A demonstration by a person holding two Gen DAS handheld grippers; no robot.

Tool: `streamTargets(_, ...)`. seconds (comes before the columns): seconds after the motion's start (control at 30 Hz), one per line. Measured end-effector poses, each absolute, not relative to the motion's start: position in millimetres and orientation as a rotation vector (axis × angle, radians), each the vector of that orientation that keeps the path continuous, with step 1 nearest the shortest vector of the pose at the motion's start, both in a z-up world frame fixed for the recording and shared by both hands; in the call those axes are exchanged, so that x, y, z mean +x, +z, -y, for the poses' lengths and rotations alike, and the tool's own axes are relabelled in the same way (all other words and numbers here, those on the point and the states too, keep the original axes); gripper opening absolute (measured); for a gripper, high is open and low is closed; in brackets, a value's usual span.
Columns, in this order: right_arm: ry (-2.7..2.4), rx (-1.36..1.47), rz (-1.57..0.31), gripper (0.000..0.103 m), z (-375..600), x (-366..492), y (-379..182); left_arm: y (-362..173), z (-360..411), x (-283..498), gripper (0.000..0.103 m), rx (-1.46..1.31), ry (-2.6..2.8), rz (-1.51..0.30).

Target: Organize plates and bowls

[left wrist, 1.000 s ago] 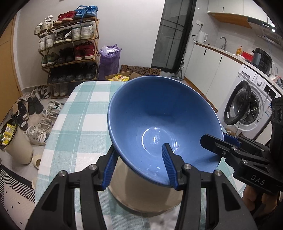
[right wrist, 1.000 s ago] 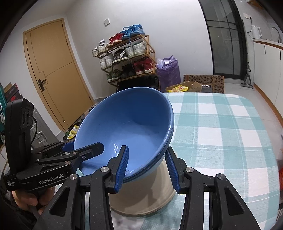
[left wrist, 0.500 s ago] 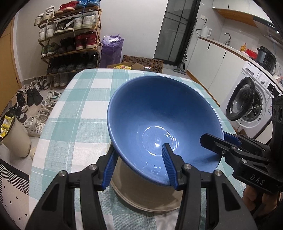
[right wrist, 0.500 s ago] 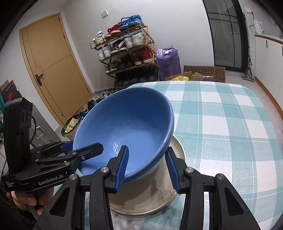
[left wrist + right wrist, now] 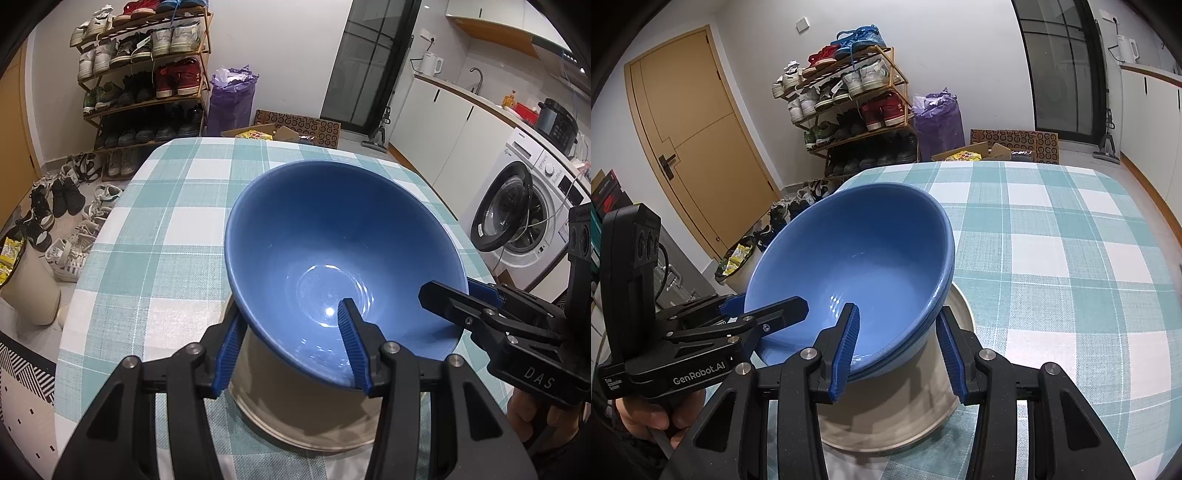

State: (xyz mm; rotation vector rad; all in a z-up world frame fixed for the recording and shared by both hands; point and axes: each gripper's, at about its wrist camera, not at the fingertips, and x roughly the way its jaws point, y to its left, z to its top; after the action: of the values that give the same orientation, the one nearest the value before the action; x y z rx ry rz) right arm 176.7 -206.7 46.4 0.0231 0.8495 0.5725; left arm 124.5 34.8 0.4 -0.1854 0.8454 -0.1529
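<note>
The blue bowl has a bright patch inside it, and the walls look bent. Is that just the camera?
Left wrist view: the patch in the blue bowl is glare from room light; the door frame bows from fisheye distortion. Right wrist view: fainter glare in the bowl, the yellow door curves, dark corners ring the picture; the bowl looks sharp.

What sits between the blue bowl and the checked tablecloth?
A beige dish lies on the checked tablecloth directly under the blue bowl; both wrist views show it. Whether the bowl rests on it cannot be told.
</note>
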Motion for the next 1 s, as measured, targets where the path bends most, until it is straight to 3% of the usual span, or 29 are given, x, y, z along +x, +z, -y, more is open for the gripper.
streamTargets(0.43,0.572,0.032,-0.861,0.046,204.0,182.8,47.9,0.9,-40.2,131.1,0.052,-0.182,-0.144,-0.844)
streamTargets(0.77,0.588,0.017,-0.828,0.054,204.5,179.0,58.3,15.2,-46.6,120.3,0.073,-0.168,-0.142,-0.789)
streamTargets(1.0,0.626,-0.015,-0.792,0.081,204.0,167.2,69.1,27.6,-49.5,105.4,0.081,-0.139,-0.150,-0.727)
